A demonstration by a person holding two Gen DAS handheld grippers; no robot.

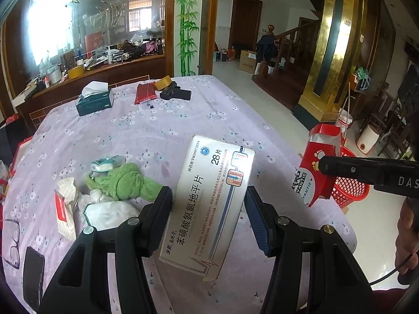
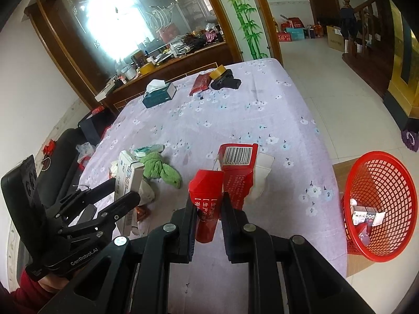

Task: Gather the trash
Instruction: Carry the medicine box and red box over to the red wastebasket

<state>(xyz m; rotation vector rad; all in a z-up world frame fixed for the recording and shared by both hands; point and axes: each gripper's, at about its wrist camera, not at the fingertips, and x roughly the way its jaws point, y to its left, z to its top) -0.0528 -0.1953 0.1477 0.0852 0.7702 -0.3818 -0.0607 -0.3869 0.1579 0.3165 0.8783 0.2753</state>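
Trash is held clear of the counter [image 2: 262, 110] for transfer: the left claw [image 1: 208, 209] clamps a white medicine box [image 1: 209, 196] across its width, the right claw [image 2: 209, 209], nearly shut, pinches a torn red carton [image 2: 225, 178] near the red basket [image 2: 379, 209] beside the counter.

A cloth [image 1: 125, 180] is laid on the table [image 1: 162, 128], with a tissue box [image 1: 94, 99] behind and a basket [image 2: 379, 209] set to the right.

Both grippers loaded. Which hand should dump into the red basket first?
Right. The right gripper, shut on the torn red carton, is nearer the red basket; the left gripper holds the white medicine box further away.
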